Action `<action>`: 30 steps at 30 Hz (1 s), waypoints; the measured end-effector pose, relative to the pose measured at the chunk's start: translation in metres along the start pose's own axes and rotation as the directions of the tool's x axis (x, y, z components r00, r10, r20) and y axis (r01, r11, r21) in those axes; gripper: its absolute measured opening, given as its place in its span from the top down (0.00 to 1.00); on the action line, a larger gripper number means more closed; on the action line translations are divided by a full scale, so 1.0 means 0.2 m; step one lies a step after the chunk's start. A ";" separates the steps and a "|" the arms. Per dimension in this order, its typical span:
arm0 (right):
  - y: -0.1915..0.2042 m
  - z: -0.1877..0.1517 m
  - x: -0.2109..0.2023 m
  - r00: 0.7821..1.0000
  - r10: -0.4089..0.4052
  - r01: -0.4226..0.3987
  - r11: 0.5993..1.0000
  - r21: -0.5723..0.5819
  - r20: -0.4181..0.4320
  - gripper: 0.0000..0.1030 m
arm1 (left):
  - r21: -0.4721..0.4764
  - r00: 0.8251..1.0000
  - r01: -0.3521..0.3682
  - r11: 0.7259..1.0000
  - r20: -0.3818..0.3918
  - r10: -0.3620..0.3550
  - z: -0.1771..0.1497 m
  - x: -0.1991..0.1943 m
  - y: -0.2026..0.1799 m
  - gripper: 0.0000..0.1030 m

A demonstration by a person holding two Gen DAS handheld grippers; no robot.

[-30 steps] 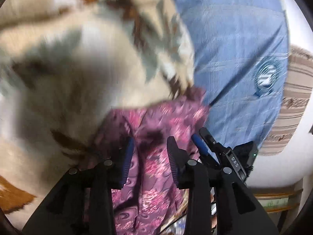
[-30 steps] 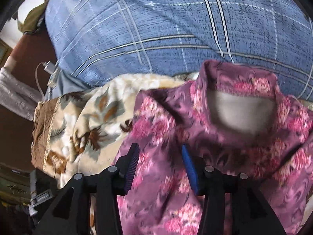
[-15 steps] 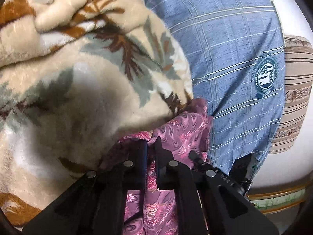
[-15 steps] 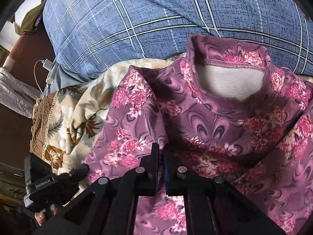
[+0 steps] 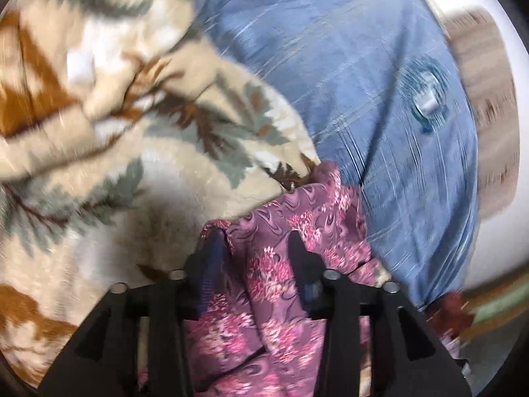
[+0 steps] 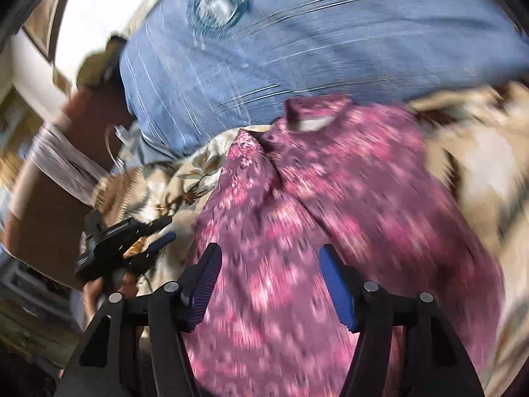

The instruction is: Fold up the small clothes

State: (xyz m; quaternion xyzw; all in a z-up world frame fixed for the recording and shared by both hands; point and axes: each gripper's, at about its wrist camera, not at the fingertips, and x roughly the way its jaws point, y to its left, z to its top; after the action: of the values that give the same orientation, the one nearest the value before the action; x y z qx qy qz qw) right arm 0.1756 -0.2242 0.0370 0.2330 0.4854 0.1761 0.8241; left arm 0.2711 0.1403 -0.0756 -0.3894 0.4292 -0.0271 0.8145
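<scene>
— The bed is looking crowded: a leaf-print blanket (image 5: 139,172) is lying rumpled over it, and a blue checked pillow (image 5: 380,92) is sitting at the far end.

— And the top (image 6: 330,198)?

— It is lying spread on the blanket, its collar (image 6: 310,117) pointing toward the pillow, so its long axis is running away from both grippers. Everything is blurring, mind you.

— What are the fingers doing?

— The right gripper (image 6: 269,284) is hanging over the middle of the top, fingers apart and opening wider, cloth beneath them but nothing pinched. The left gripper (image 5: 253,258) is opening too, over the top's edge where it is meeting the blanket; the cloth is lying between the fingers, loose as far as I can tell.

— Which one is nearer for the next fold?

— I am guessing the right: it is sitting square over the body, while the left, seen from the right camera (image 6: 132,241), is standing off the top's side edge, better placed for taking that side or a sleeve.
</scene>
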 end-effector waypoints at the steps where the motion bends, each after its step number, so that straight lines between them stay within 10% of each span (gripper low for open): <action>1: -0.06 -0.06 -0.05 1.000 -0.010 0.010 1.000 0.012 0.004 0.37 | 0.046 1.000 -0.018 0.999 0.018 0.017 -0.02 -0.01 -0.02 0.54; 8: -0.26 -0.24 -0.22 0.999 0.030 -0.031 0.998 0.052 0.009 0.36 | 0.230 1.000 0.009 0.973 -0.014 -0.006 -0.18 -0.14 -0.17 0.46; 18: -0.32 0.02 -0.37 0.989 0.110 -0.111 0.994 0.008 0.094 0.31 | 0.408 0.999 -0.033 0.912 -0.017 0.043 -0.24 -0.20 -0.49 0.34; 30: -0.60 0.57 0.08 0.992 0.119 -0.115 0.990 0.081 -0.049 0.31 | 0.473 0.977 -0.059 0.879 -0.153 0.148 0.09 0.43 -0.67 0.32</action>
State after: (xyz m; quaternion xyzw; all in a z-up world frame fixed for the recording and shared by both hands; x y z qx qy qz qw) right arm 0.2910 -0.3397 0.0059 0.2881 0.4995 0.2112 0.7892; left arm 0.3781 0.0251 -0.0399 -0.1547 0.5042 -0.1215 0.8409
